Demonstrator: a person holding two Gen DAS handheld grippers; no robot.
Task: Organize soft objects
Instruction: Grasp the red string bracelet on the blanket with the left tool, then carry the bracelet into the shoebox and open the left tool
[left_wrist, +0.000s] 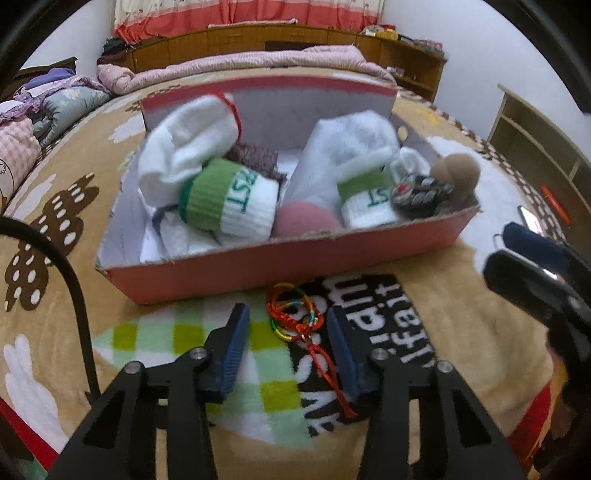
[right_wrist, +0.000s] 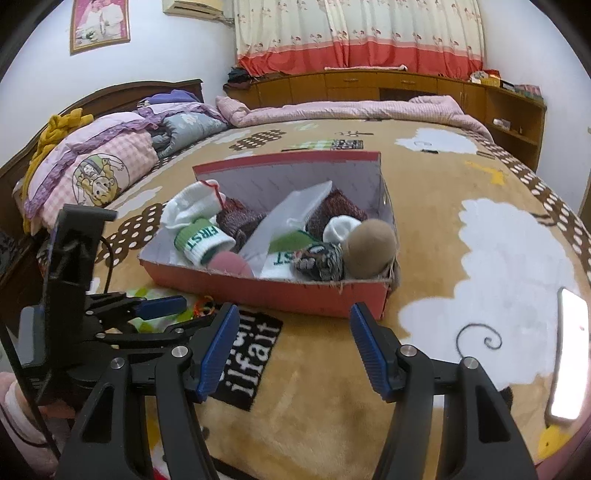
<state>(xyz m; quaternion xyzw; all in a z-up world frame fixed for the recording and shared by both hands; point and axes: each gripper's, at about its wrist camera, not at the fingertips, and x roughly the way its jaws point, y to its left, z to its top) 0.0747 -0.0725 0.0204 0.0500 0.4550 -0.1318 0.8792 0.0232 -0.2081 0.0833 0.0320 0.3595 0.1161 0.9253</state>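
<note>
On the blanket, cords: a bundle of red and multicoloured cords (left_wrist: 295, 314) lay just before the red box (left_wrist: 258, 269).
Left gripper (left_wrist: 288, 332): jaws partly open, either side of the cords, pads not pressing.
Right gripper (right_wrist: 291, 332): open, holding nothing.
Box contents: rolled white socks (left_wrist: 229, 203) (green bands), pink ball (left_wrist: 306, 221), brown ball (right_wrist: 373, 247).
Surroundings: blanket (right_wrist: 332, 406) on a bed.

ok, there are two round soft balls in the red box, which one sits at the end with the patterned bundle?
The tan ball, in the box's right-hand corner touching the dark patterned bundle. The pink ball lies mid-box against the front wall, beside the green-banded sock.
</note>
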